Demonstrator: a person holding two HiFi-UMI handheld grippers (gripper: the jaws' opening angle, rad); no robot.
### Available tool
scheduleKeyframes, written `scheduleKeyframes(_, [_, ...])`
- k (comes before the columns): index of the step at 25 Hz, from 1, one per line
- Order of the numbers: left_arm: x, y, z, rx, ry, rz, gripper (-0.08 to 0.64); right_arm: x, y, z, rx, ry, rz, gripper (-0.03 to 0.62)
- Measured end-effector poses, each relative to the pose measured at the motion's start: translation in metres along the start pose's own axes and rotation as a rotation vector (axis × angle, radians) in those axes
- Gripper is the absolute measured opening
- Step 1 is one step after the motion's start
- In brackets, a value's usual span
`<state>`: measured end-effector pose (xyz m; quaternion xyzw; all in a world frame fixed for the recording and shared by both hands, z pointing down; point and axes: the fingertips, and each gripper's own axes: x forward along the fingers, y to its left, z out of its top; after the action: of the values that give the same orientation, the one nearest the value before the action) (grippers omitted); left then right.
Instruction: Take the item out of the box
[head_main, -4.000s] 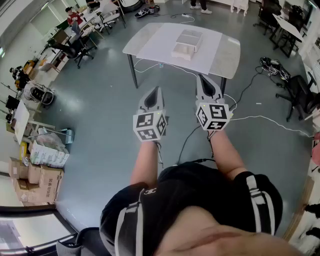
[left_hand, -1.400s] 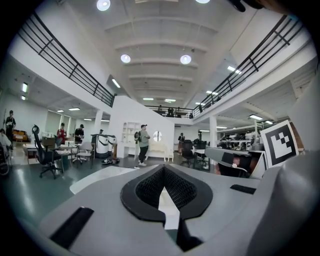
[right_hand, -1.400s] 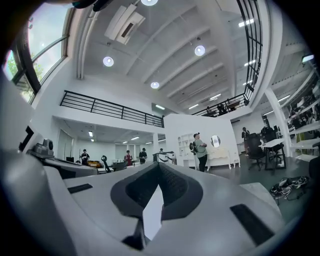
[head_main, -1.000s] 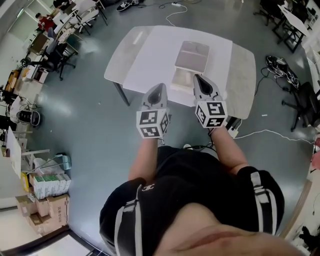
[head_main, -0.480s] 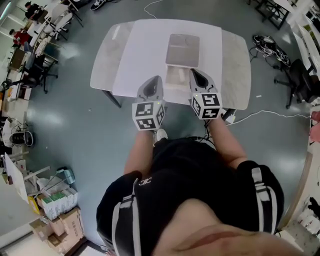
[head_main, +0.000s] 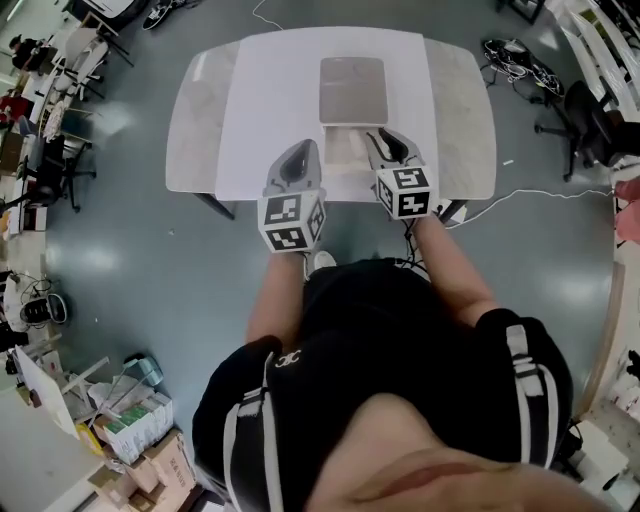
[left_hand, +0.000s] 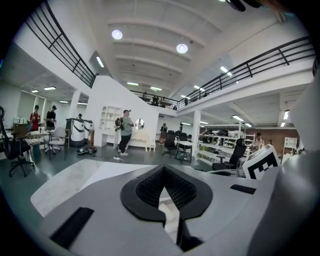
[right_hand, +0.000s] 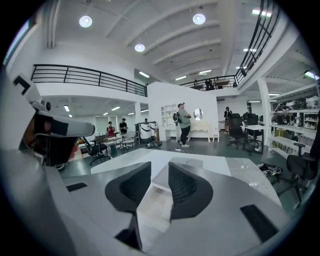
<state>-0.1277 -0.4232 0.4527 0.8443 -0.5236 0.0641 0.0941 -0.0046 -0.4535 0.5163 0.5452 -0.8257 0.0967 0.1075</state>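
1. Right gripper (right_hand: 160, 169): the jaws stand apart and are opening, pinching nothing. The pale inside of the box shows through the gap between them.
2. From the head view, the right gripper (head_main: 386, 138) hovers over the near right corner of the box (head_main: 345, 152), its marker cube (head_main: 403, 191) on the person's side of the box.
3. Left gripper (left_hand: 162, 169): the jaws are pressed together at the tips, with nothing between them. From the head view, the left gripper (head_main: 303, 150) sits just left of the box's near end. Whether it touches the box cannot be told.
4. The box lies open, its grey lid (head_main: 352, 90) folded back flat on the far side of the box.
5. The item is inside the box, at the near, open half. It looks pale, and its shape cannot be made out.
6. Under the box lies a white sheet (head_main: 270, 100) that reaches well left of the box and past its far end. The sheet rests on a pale table (head_main: 195, 120).
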Motion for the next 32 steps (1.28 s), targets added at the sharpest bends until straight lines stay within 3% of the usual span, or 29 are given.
scheduleKeyframes(32, [0.004,0.094,-0.024,-0.064,0.074,0.067,0.012,0.135,-0.022,-0.161,0.022,0.681,-0.017,0.129])
